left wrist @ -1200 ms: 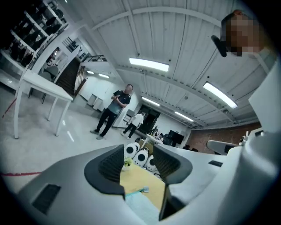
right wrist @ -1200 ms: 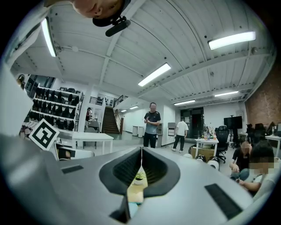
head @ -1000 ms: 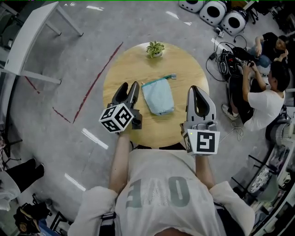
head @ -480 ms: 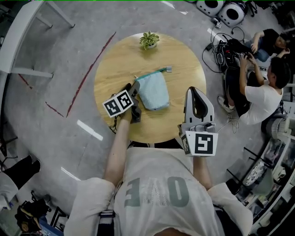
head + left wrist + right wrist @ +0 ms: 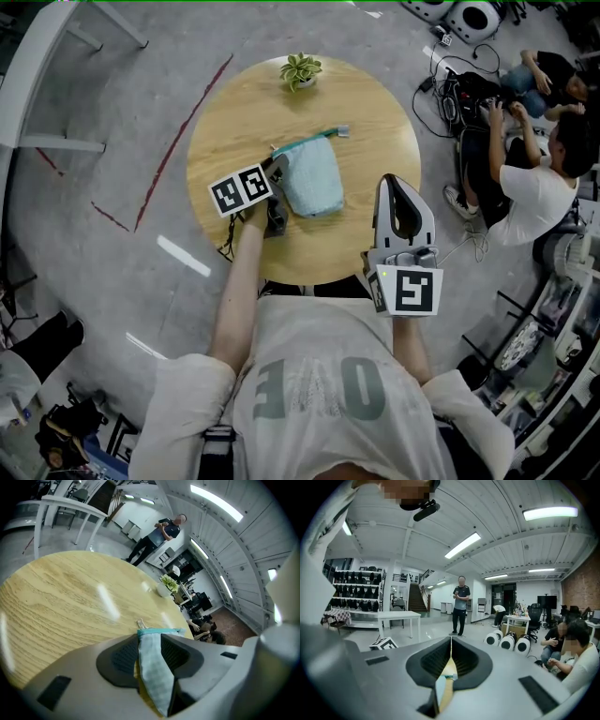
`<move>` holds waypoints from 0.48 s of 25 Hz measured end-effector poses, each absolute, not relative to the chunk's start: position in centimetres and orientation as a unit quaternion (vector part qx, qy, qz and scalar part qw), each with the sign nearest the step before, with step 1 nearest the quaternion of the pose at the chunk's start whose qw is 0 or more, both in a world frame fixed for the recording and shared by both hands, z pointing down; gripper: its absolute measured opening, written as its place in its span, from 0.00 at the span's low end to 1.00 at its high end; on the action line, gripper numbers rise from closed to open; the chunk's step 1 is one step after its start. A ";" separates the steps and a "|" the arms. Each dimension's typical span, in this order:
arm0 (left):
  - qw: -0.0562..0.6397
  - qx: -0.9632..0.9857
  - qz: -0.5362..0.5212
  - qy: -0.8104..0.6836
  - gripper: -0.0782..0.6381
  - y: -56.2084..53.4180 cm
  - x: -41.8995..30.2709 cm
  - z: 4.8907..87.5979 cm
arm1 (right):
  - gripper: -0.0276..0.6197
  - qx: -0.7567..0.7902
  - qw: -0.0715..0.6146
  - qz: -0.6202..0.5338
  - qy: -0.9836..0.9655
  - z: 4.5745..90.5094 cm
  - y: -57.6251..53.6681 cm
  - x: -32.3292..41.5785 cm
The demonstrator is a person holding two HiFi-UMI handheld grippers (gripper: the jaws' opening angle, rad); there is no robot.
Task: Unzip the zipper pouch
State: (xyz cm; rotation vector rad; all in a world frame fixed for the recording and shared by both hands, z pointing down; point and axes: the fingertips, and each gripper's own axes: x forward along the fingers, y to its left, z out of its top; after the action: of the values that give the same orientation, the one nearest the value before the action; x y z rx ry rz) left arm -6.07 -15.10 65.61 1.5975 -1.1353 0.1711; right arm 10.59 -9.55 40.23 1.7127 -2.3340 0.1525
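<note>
A light blue zipper pouch (image 5: 311, 178) lies on the round wooden table (image 5: 244, 103), its teal zipper edge at the far side and the pull (image 5: 343, 131) at the right end. My left gripper (image 5: 278, 169) is down at the pouch's left side. In the left gripper view the pouch's corner (image 5: 152, 667) stands between the jaws of the left gripper (image 5: 150, 632). They have just been closing, and a sliver of table still shows beside the fabric. My right gripper (image 5: 394, 180) hovers right of the pouch, shut and empty; the right gripper (image 5: 451, 639) points out over the room.
A small potted plant (image 5: 298, 70) stands at the table's far edge, also the plant (image 5: 168, 584) in the left gripper view. People (image 5: 534, 187) sit on the floor to the right among cables. A white table (image 5: 37, 56) is at the far left.
My left gripper has dropped to the table and moved in to the pouch's left corner, which now sits between its jaws. The right gripper has hardly moved.
</note>
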 end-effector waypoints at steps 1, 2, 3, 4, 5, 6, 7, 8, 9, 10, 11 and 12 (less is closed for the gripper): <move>0.557 0.674 0.077 -0.479 0.33 -15.2 -6.0 65.8 | 0.09 0.585 0.121 0.053 -0.800 40.3 -9.5 10.5; 0.559 0.672 0.081 -0.479 0.30 -15.2 -6.0 66.0 | 0.09 0.584 0.121 0.053 -0.801 40.3 -9.5 10.4; 0.562 0.668 0.086 -0.480 0.25 -15.3 -6.0 66.2 | 0.09 0.583 0.122 0.053 -0.801 40.4 -9.5 10.4; 0.564 0.665 0.088 -0.482 0.22 -15.3 -6.1 66.4 | 0.09 0.583 0.123 0.052 -0.801 40.4 -9.5 10.4; 0.565 0.663 0.090 -0.483 0.21 -15.3 -6.2 66.5 | 0.09 0.583 0.123 0.052 -0.801 40.4 -9.5 10.4; 0.566 0.662 0.091 -0.483 0.20 -15.3 -6.2 66.6 | 0.09 0.583 0.124 0.051 -0.801 40.4 -9.5 10.4; 0.567 0.661 0.092 -0.483 0.19 -15.2 -6.2 66.6 | 0.09 0.584 0.124 0.051 -0.801 40.4 -9.4 10.5; 0.567 0.661 0.094 -0.482 0.19 -15.1 -6.2 66.6 | 0.09 0.584 0.124 0.050 -0.801 40.3 -9.4 10.6; 0.568 0.661 0.095 -0.481 0.18 -15.0 -6.2 66.5 | 0.09 0.584 0.125 0.050 -0.800 40.3 -9.3 10.6; 0.569 0.661 0.095 -0.480 0.18 -15.0 -6.2 66.5 | 0.09 0.584 0.125 0.050 -0.800 40.3 -9.3 10.6; 0.570 0.661 0.094 -0.479 0.17 -15.0 -6.2 66.4 | 0.09 0.584 0.125 0.050 -0.801 40.2 -9.4 10.6; 0.570 0.662 0.092 -0.479 0.17 -15.1 -6.2 66.3 | 0.09 0.584 0.125 0.050 -0.801 40.2 -9.4 10.6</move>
State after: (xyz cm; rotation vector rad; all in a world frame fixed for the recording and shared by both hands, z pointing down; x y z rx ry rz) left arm -6.17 -15.12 66.31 1.5530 -1.1248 0.2153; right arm 10.60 -9.43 40.21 1.7000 -2.3328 0.1462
